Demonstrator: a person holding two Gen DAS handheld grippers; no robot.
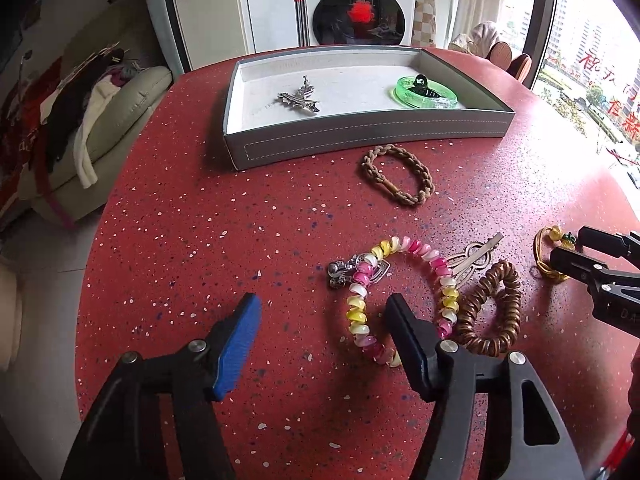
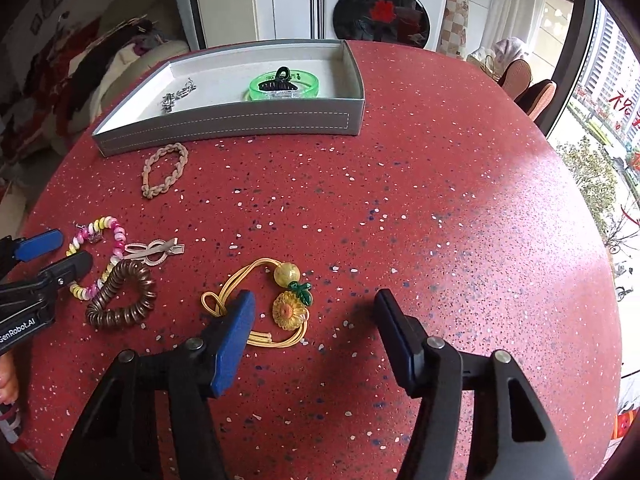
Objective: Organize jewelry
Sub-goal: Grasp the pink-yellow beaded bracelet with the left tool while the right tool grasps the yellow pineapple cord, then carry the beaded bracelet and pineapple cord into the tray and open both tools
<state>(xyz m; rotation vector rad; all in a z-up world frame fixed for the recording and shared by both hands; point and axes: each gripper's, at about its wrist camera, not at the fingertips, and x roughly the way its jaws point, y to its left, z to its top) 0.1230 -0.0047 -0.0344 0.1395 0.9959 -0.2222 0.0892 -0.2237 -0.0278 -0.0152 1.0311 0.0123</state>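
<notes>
A grey tray (image 1: 360, 136) (image 2: 224, 122) holds a silver brooch (image 1: 300, 98), a green bangle (image 1: 424, 94) (image 2: 286, 86) and a black claw clip (image 2: 280, 80). On the red table lie a braided tan bracelet (image 1: 400, 174) (image 2: 164, 170), a pink-yellow bead bracelet (image 1: 400, 292) (image 2: 100, 252), a brown spiral hair tie (image 1: 492, 312) (image 2: 122, 296), a silver hair clip (image 1: 476, 258) (image 2: 154, 252) and a yellow sunflower hair tie (image 2: 280, 304) (image 1: 554, 256). My left gripper (image 1: 320, 312) is open over the bead bracelet. My right gripper (image 2: 314, 308) is open over the sunflower tie.
A silver charm (image 1: 348, 270) lies by the beads. The table's round edge (image 2: 592, 240) curves right. A sofa with clothes (image 1: 100, 120) stands left, a washing machine (image 1: 360, 4) behind, chairs (image 2: 528, 84) at the far right.
</notes>
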